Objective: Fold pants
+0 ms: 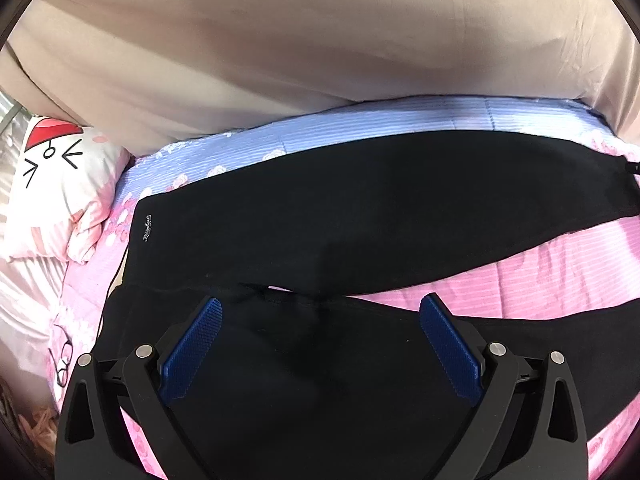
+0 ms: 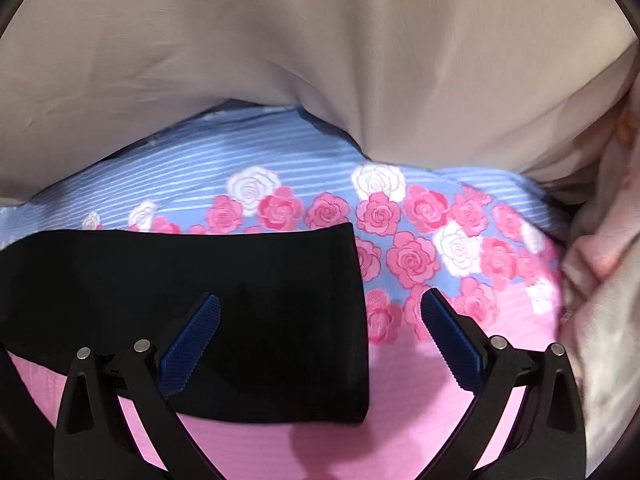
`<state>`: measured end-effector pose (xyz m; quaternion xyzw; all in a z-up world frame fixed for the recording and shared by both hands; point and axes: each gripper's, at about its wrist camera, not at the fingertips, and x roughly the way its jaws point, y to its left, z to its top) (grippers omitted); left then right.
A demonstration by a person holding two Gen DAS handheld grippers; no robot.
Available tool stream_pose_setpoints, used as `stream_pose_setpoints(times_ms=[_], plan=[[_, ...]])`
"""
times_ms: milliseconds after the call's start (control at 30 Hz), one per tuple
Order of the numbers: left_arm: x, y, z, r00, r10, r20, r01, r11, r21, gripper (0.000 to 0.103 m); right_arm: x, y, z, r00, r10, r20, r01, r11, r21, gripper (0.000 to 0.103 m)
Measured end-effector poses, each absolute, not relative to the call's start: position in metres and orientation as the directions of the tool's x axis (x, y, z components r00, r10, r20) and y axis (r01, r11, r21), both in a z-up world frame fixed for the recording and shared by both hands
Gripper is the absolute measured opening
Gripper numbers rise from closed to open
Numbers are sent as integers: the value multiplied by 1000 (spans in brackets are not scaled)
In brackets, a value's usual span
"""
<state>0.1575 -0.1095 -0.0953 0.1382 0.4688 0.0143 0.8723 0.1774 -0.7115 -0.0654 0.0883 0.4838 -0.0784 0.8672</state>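
The right gripper [image 2: 320,320] hangs with its blue-padded fingers [image 2: 192,340] spread wide and nothing between them, over the hem end of the black pants [image 2: 240,292] in the lower left of the frame. The pants lie flat on a bedspread [image 2: 420,400], pink below and blue-striped with roses toward the middle. A beige curtain [image 2: 280,60] fills the top, and pale bunched bedding [image 2: 600,300] crowds the right edge.

Matt black cloth pants [image 1: 360,200] lie on a smooth striped bedsheet [image 2: 400,380]; gripper pads [image 1: 192,348] are ribbed blue
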Motion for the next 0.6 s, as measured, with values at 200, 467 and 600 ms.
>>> stream_pose_setpoints(times_ms=[200, 467, 600], plan=[[163, -94, -99, 552, 185, -813, 51, 966, 254, 98, 192, -720, -87, 504, 41, -863, 177, 973, 150, 97], [209, -9, -104, 534, 244, -809, -73, 967, 244, 98, 199, -717, -86, 537, 19, -843, 215, 964, 159, 58], [257, 71, -109, 499, 292, -815, -153, 956, 249, 98, 199, -721, -81, 543, 1, -840, 252, 954, 165, 30]])
